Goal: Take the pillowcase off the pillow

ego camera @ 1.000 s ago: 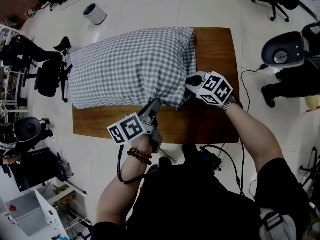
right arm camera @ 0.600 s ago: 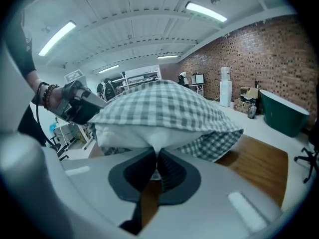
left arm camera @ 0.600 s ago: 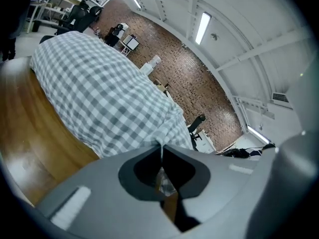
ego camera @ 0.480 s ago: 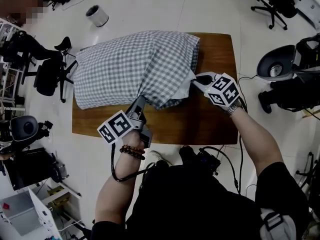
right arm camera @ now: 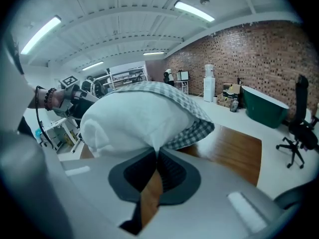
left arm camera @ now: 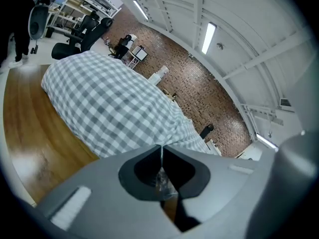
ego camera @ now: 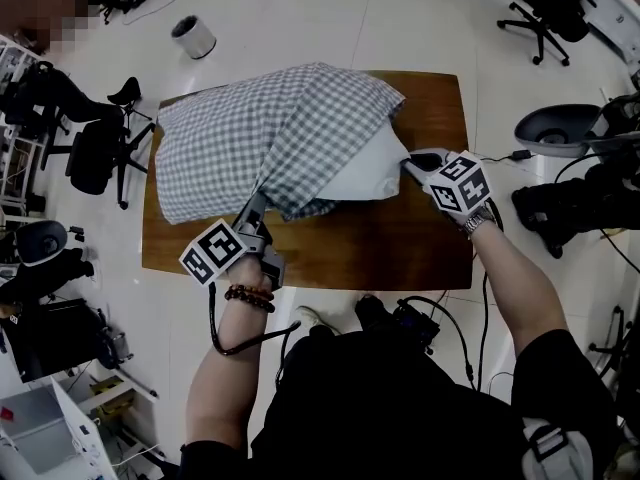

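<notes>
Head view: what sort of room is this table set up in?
Probably an open lab or workshop office, not a bedroom: swivel office chairs stand around the wooden table on a bare white floor, and a brick wall runs under strip lights.

Head cam: high up, looks steeply down; whole table plus floor round it in frame, arms at bottom.

Left gripper cam: rides just behind its jaws, low at table edge, faces up along pillowcase twd brick wall & ceiling; v. close to cloth.

Right gripper cam: behind own jaws, low, faces across table at pillow, close.

Shared: all 3 see table & pillowcase; both gripper cams catch brick wall; right cam also sees left gripper.
</notes>
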A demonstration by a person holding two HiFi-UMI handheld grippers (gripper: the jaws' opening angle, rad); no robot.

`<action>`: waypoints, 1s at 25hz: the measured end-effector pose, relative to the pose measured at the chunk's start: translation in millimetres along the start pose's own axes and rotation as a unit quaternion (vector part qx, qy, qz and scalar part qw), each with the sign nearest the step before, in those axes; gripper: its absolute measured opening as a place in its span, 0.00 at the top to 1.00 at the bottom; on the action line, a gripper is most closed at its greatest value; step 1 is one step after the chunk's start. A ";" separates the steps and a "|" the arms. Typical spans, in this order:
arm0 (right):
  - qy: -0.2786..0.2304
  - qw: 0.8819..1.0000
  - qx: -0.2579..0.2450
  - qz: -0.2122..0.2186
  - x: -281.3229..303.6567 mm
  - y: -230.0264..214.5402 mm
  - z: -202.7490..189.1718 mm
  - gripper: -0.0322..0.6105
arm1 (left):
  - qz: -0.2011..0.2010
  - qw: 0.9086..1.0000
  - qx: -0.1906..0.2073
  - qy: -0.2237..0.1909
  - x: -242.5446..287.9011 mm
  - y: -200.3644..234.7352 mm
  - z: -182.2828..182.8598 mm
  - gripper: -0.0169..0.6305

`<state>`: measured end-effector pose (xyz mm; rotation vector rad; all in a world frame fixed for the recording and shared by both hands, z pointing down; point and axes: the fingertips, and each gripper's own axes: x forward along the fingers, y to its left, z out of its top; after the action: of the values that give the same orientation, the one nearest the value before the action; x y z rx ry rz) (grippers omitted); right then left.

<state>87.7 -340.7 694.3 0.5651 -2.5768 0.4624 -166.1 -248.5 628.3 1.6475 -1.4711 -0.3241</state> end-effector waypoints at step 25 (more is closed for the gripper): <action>0.021 0.993 0.080 -0.081 -40.8 31.7 -34.6 0.77 | -0.053 0.995 0.046 0.077 -51.5 -0.1 -2.0 0.82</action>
<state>118.6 -286.7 695.9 0.8041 -2.4434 0.6208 -178.2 -201.4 611.5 1.7861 -1.3031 -0.1855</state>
